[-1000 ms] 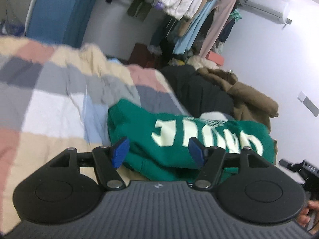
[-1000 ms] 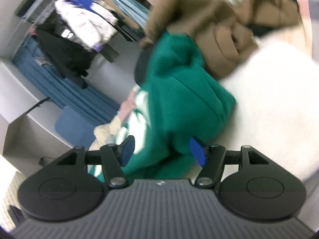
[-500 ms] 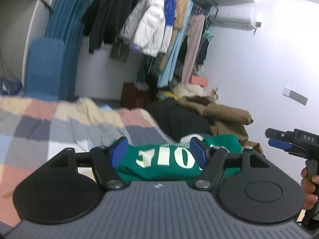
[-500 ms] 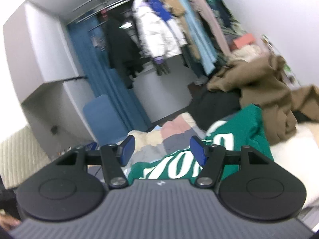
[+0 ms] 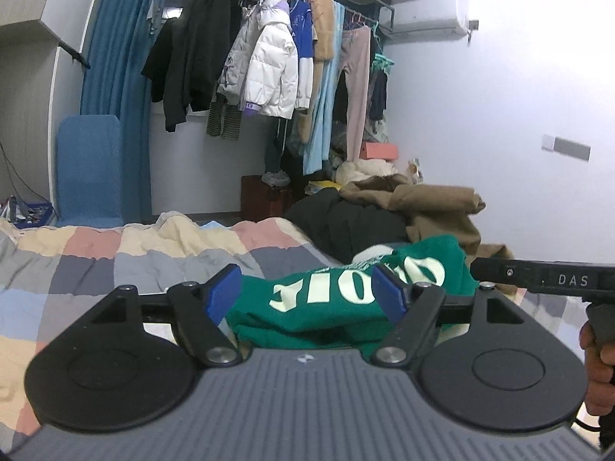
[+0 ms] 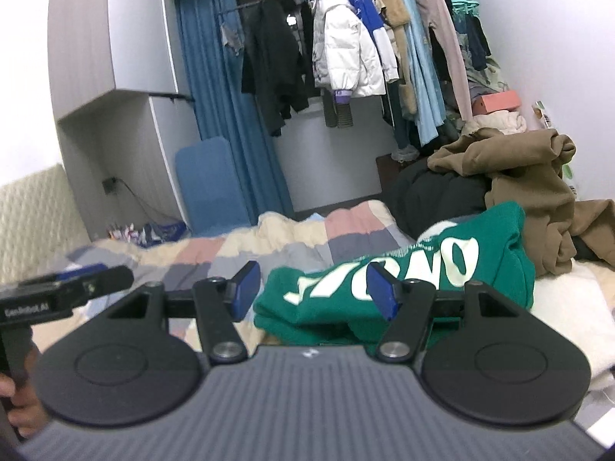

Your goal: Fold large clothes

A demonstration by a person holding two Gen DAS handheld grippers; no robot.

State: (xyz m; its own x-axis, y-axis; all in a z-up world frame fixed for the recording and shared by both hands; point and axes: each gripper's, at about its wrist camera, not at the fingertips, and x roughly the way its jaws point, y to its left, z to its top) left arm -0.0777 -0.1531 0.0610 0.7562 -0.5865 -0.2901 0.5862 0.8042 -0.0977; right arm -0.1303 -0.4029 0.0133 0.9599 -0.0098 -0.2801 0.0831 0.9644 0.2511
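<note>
A folded green sweatshirt (image 5: 326, 307) with pale lettering lies on the checked bed cover (image 5: 96, 269). It also shows in the right wrist view (image 6: 423, 269), partly resting on a white fluffy blanket (image 6: 569, 307). My left gripper (image 5: 307, 296) is open and empty, held back from and slightly above the sweatshirt. My right gripper (image 6: 313, 292) is open and empty too, just short of the sweatshirt. Each gripper shows at the edge of the other's view.
A brown coat (image 6: 519, 176) and a black garment (image 6: 434, 192) are piled behind the sweatshirt. A rail of hanging clothes (image 5: 276, 65) and a blue curtain (image 5: 111, 77) stand at the far wall. A blue chair (image 5: 90, 169) stands beyond the bed.
Both grippers have pulled back and tilted up from the sweatshirt, so the room now fills the views. The sweatshirt lies still on the bed.
</note>
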